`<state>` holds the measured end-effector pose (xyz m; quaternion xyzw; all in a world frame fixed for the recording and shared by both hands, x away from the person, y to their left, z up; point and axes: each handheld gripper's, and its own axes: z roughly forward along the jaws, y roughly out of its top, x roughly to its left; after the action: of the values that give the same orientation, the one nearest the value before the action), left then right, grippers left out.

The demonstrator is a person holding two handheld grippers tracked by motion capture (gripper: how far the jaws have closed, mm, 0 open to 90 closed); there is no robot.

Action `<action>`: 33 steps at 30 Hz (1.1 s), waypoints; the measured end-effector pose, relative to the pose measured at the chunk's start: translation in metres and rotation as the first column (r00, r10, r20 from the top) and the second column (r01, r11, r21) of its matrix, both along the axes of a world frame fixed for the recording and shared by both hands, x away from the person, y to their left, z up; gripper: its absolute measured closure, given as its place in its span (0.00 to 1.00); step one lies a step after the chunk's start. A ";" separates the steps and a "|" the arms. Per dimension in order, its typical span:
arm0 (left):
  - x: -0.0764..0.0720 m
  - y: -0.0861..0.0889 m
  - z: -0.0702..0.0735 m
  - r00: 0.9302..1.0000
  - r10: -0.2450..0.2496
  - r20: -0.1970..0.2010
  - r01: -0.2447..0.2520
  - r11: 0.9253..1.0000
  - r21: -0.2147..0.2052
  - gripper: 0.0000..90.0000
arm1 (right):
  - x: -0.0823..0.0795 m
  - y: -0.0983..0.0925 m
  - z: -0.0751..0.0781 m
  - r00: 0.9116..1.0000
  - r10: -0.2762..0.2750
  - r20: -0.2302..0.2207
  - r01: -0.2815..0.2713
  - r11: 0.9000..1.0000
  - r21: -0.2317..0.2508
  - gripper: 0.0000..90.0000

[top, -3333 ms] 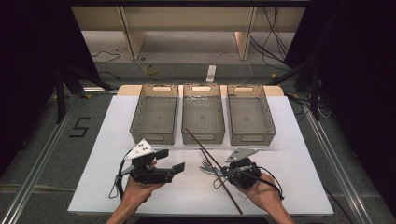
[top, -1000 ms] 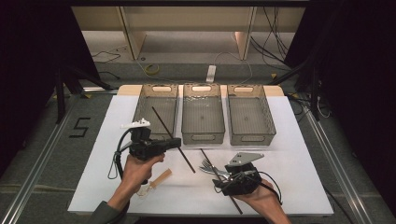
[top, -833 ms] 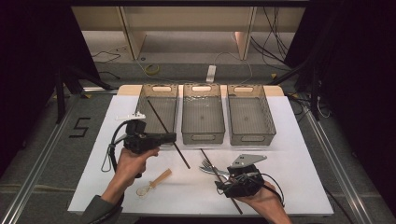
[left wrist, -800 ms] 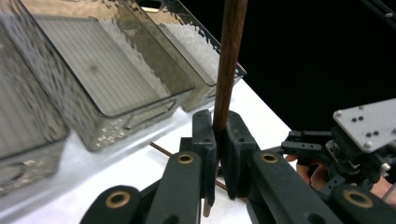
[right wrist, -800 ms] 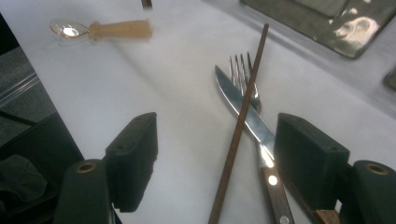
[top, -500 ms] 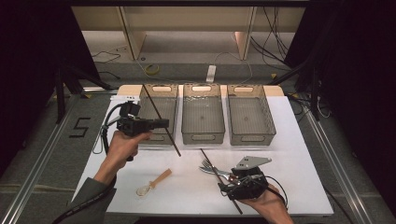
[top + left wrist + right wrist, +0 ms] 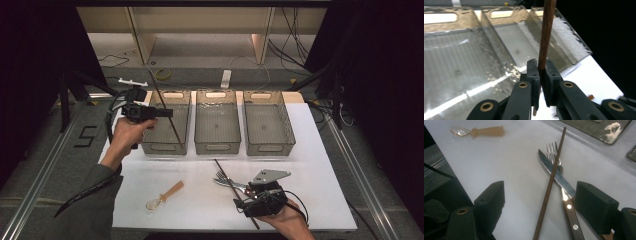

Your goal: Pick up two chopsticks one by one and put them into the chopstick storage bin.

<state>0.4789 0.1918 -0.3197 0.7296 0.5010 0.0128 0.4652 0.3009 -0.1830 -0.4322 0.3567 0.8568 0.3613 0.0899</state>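
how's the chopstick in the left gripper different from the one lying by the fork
The held chopstick is clamped in the shut left gripper, raised and steeply tilted over the left bin. The table chopstick lies flat across the knife, between the right gripper's open jaws, ungripped. Both are dark brown, thin and straight.

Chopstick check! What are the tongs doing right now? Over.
Left tongs shut on one chopstick, held over the left bin. Right tongs just opened, astride second chopstick and knife. Nothing blocking the bin.
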 end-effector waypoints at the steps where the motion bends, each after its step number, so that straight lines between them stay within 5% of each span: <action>1: 0.005 0.001 -0.001 1.000 0.014 -0.011 -0.014 1.000 0.001 0.93 | 0.000 0.000 0.000 1.000 0.000 -0.002 0.000 1.000 -0.001 0.28; 18: 0.049 0.003 -0.016 0.990 0.122 -0.071 -0.115 0.989 0.091 0.93 | -0.001 0.002 0.000 1.000 0.007 -0.009 -0.007 1.000 0.000 0.27; 33: 0.057 -0.004 -0.038 0.985 0.124 -0.119 -0.108 0.986 0.126 0.93 | -0.001 0.003 -0.001 1.000 0.018 -0.008 -0.018 1.000 0.000 0.26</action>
<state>0.5356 0.1876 -0.3580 0.7251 0.5694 0.0237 0.3866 0.2995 -0.1801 -0.4329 0.3506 0.8604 0.3604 0.0831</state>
